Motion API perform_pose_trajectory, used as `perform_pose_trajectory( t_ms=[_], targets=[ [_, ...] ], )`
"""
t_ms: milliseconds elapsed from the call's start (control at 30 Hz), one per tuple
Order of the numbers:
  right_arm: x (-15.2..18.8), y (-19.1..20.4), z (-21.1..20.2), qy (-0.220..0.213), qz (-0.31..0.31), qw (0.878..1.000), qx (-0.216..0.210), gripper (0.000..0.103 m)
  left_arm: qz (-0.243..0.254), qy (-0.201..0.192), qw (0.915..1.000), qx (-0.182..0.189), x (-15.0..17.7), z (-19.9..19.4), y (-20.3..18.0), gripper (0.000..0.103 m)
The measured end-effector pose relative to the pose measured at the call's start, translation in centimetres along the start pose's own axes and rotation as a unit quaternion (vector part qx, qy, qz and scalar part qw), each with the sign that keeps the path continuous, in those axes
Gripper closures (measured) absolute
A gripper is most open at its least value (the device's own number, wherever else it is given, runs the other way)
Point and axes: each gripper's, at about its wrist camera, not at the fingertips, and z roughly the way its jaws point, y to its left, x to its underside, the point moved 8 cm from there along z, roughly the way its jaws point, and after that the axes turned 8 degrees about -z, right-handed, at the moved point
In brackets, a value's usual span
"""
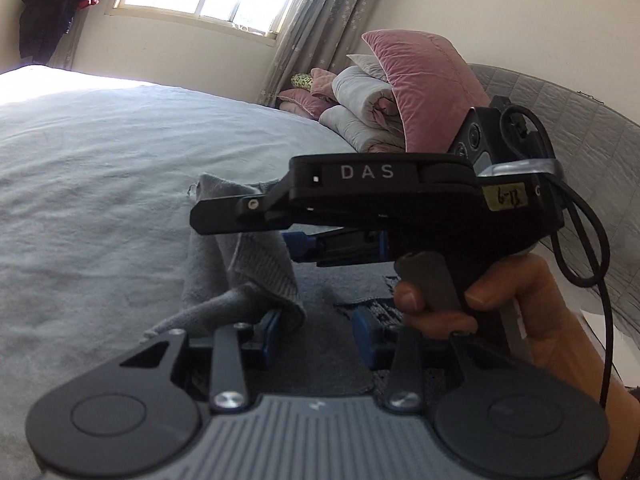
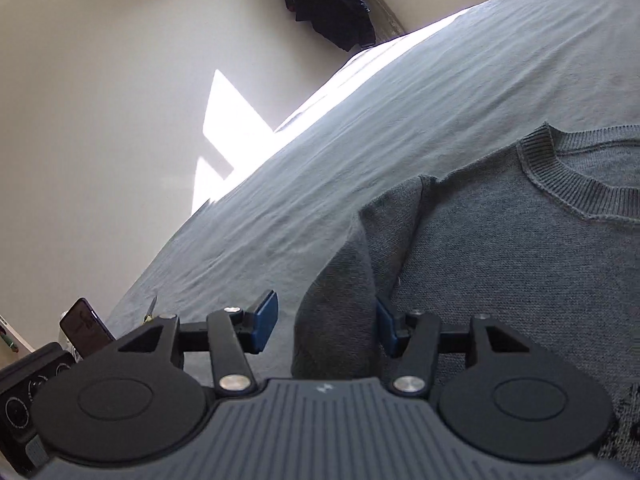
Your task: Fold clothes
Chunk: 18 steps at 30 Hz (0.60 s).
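Right tool [image 2: 326, 322]: blue pads apart, a raised fold of the one grey sweater [image 2: 500, 256] standing between them, touching only the right pad. Left tool [image 1: 316, 330]: pads apart, a sweater sleeve [image 1: 256, 264] draped against its left pad, not pinched. The sweater lies on the bed [image 2: 400, 120], ribbed collar showing, open sheet beyond. The right tool's side reads "DAS"; its label [image 1: 507, 199] is handwritten, unclear. Two pink pillows [image 1: 424, 80] sit beyond.

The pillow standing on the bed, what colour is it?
Dusty pink; the pillow shows best in the left wrist view.
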Motion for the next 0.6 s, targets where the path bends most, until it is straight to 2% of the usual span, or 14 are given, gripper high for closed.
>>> perform_pose_trajectory(
  t_ms=[33, 67, 133, 233, 367, 600],
  targets=[
    [0.1, -0.2, 0.1, 0.005, 0.000, 1.000, 0.003, 0.050, 0.003, -0.001, 1.0000, -0.005, 0.0, -0.1, 0.0, 0.060],
    [0.3, -0.5, 0.1, 0.011, 0.004, 1.000, 0.009, 0.060, 0.004, -0.003, 0.9999, -0.012, 0.0, -0.3, 0.1, 0.057],
    [0.3, -1.1, 0.0, 0.018, 0.018, 1.000, 0.013, 0.067, 0.007, -0.006, 0.9995, -0.030, -0.3, -0.7, 0.5, 0.055],
    [-0.1, -1.7, -1.0, 0.019, 0.049, 0.999, -0.002, 0.066, 0.021, -0.003, 0.9981, -0.057, -0.6, -0.7, 0.6, 0.054],
    [-0.1, -2.3, -2.6, 0.036, 0.056, 0.998, -0.019, 0.066, 0.054, 0.004, 0.9957, -0.076, -1.1, 0.3, -0.6, 0.053],
    [0.7, -2.7, -4.6, 0.072, 0.048, 0.994, -0.069, 0.066, 0.157, 0.020, 0.9792, -0.127, -0.2, -0.3, -1.9, 0.053]
  ],
)
